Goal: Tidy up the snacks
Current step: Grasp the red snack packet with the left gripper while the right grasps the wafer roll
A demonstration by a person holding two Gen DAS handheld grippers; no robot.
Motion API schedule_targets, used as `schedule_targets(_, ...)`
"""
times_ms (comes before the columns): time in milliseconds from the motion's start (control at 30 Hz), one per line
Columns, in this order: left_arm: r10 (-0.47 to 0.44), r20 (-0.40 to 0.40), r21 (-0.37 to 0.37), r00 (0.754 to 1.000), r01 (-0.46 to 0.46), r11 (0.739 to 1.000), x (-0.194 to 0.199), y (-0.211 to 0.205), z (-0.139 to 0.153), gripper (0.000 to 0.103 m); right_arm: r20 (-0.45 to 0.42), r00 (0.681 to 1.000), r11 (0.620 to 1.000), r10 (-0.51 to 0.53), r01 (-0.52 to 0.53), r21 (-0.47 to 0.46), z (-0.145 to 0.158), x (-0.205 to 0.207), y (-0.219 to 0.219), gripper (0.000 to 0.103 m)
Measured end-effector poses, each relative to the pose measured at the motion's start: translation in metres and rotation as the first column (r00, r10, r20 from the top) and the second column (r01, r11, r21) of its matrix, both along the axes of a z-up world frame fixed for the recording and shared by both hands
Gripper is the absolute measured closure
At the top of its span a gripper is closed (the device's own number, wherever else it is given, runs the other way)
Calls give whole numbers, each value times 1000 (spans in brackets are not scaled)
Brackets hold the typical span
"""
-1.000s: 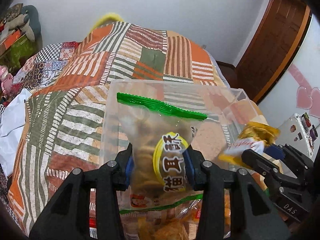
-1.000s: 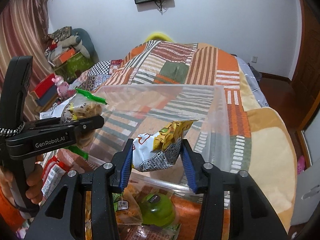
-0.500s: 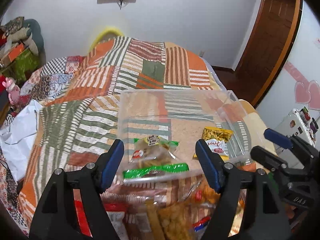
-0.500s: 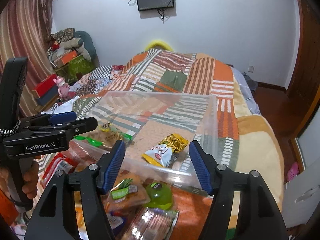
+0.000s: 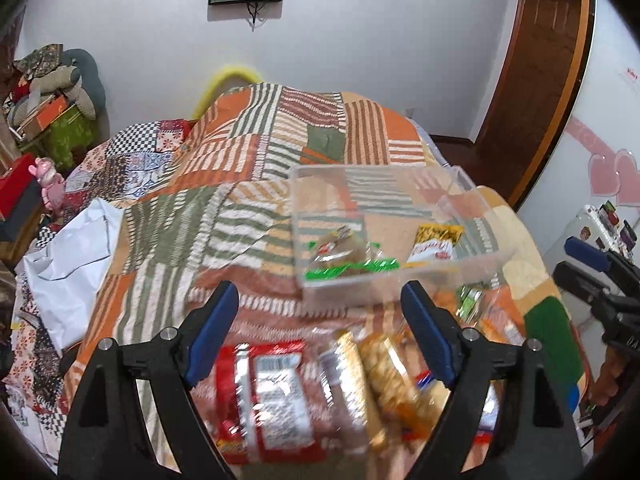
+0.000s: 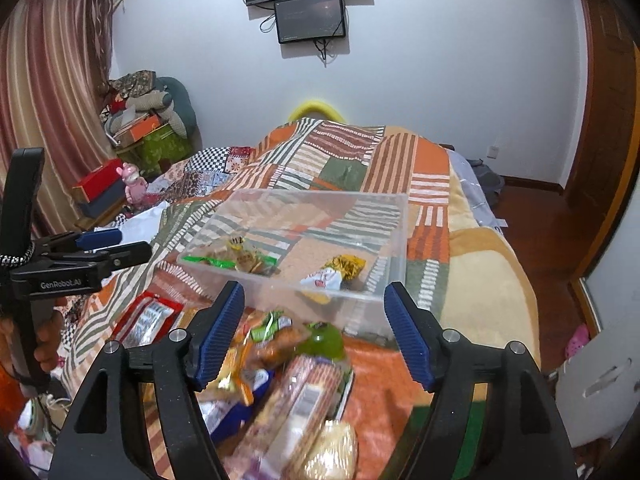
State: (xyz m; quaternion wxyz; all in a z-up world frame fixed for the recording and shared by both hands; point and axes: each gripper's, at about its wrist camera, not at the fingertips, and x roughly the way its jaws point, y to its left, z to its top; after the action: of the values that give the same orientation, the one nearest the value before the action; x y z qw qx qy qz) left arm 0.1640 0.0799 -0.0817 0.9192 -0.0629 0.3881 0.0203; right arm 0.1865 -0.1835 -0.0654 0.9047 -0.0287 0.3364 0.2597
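A clear plastic box (image 5: 476,264) (image 6: 400,236) sits on the patchwork bedspread. Inside it lie a clear cookie bag with green seals (image 5: 348,258) (image 6: 240,261) and a yellow-and-white snack packet (image 5: 436,244) (image 6: 336,272). Both grippers hover on the near side of the box, above a pile of loose snacks. My left gripper (image 5: 324,336) has its jaws opening, nothing between them; a red packet (image 5: 260,392) lies below. My right gripper (image 6: 316,334) is opening too and holds nothing; a green cup snack (image 6: 324,342) lies under it. The left gripper (image 6: 108,250) also shows at the left of the right wrist view.
The snack pile (image 6: 288,396) spreads along the bed's near edge. A white bag (image 5: 68,256) lies on the left of the bedspread (image 5: 248,160). Boxes and cushions (image 6: 144,124) crowd the left wall. A wooden door (image 5: 548,80) and floor (image 6: 536,220) are to the right.
Both grippers let go of their snacks, which now lie in the box. Both have drawn back and up from the box, jaws spread wider, and the left view has swung left.
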Motion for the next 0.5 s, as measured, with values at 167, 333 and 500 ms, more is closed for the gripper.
schedule_targets(167,15,-49,16,999,-14,1000,-17,14,-14,19,-13,1000,1000,-8,8,-20,-9,-14,-1,33)
schedule_targets(333,24,-103,-5,994,-25,1000,-29,23,-36,19,-46,999,999,-16,14,-46,-24,-25,-3,31)
schedule_targets(500,29,-168,-6,985,-30,1000,-34,24,-66,19,-113,994,998,-10,2,-66,-44,-29,-2,31)
